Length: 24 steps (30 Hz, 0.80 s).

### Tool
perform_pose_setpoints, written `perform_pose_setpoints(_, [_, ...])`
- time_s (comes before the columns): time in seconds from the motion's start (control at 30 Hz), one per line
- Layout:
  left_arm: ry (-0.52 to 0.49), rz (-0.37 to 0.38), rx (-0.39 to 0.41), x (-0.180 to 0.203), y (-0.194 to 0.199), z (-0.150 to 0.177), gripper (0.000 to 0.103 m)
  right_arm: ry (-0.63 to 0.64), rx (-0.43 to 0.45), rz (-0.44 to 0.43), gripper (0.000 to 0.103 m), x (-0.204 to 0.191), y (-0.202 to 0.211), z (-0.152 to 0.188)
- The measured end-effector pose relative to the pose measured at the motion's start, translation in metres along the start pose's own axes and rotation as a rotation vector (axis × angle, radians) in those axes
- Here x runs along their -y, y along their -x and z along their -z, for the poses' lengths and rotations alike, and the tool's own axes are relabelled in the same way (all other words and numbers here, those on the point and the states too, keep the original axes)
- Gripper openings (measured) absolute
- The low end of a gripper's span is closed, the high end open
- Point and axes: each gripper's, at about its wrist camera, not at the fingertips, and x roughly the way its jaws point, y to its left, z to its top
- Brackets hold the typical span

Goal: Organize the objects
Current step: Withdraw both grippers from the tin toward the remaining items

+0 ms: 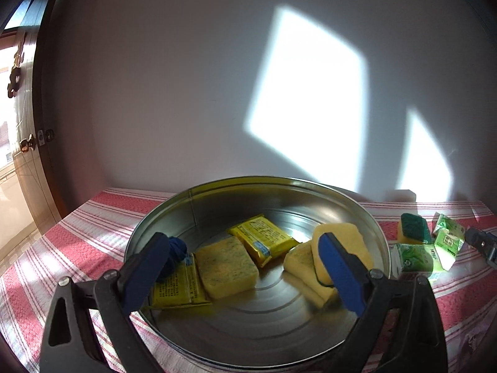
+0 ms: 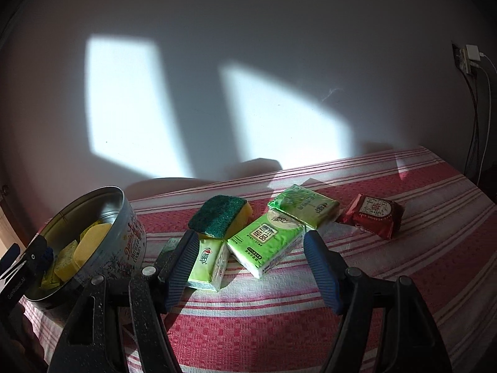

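A round metal cookie tin point(image 1: 369, 217) holds yellow sponges point(image 1: 228, 265), yellow packets point(image 1: 262, 242) and a dark blue cloth point(image 1: 177, 251). My left gripper point(image 1: 245, 267) hangs open and empty over the tin. The tin also shows in the right wrist view point(image 2: 124, 248) at left. My right gripper point(image 2: 251, 264) is open and empty above green tissue packs point(image 2: 267, 242). A green-topped yellow sponge point(image 2: 220, 214) lies behind them. A red packet point(image 2: 372, 214) lies further right.
A red and white striped cloth point(image 2: 279, 326) covers the table. A white wall stands close behind. A door with brass fittings point(image 1: 28, 143) is at far left. A wall socket with cables point(image 2: 469, 59) is at far right.
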Motion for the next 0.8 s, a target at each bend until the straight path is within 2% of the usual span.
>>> perform_pose_setpoints(0.27, [-0.148,0.096,0.044,0.048,0.023,0.005,0.098,0.01,-0.024,0.005,0.072,0.02,-0.001,0.001])
perform_pose_setpoints(0.4, [-0.195,0.152,0.031,0.069,0.029,0.008,0.095,0.012,-0.029,0.004,0.072,0.031,-0.001,0.001])
perform_pose_setpoints(0.53, [-0.223,0.225,-0.011,0.092,0.033,0.01,0.092,0.016,-0.028,0.01,0.072,0.039,0.001,0.001])
perform_pose_setpoints(0.63, [-0.257,0.261,-0.074,0.112,0.028,0.014,0.091,0.011,-0.03,0.013,0.072,0.046,0.002,0.0])
perform_pose_setpoints(0.8, [-0.344,0.241,-0.165,0.14,0.015,0.027,0.088,-0.001,-0.024,0.017,0.072,0.059,0.006,-0.004])
